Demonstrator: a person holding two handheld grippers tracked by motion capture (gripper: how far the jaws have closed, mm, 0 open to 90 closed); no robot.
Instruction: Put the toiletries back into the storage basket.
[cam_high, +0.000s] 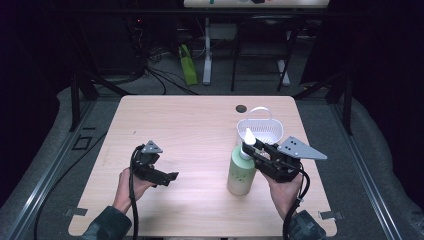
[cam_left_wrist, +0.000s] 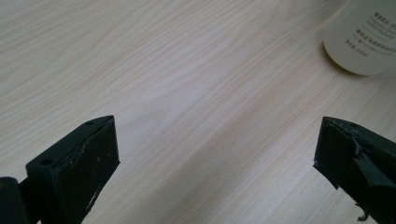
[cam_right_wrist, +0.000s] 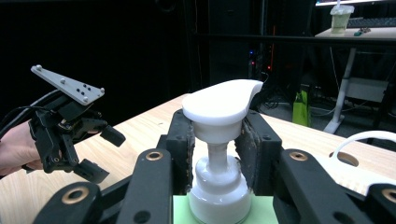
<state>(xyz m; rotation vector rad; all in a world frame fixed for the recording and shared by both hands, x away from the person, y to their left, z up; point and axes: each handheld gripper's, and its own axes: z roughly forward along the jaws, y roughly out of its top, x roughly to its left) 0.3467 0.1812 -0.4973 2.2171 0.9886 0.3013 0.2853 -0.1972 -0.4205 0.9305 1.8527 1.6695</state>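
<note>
While gripped, bottle (cam_high: 241, 170) | basket (cam_high: 260, 131) just behind | table (cam_high: 190, 130)

We see the pump bottle (cam_high: 241, 172) standing on the worktop (cam_high: 200, 130), lower right of frame; basket (cam_high: 260, 131) just behind it; left tongs (cam_high: 170, 179) well apart, lower left.

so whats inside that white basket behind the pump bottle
The white basket looks empty through its slotted walls in the high view. Its near floor is hidden by the pump bottle head and the right tool, so something small there cannot be ruled out.
</note>
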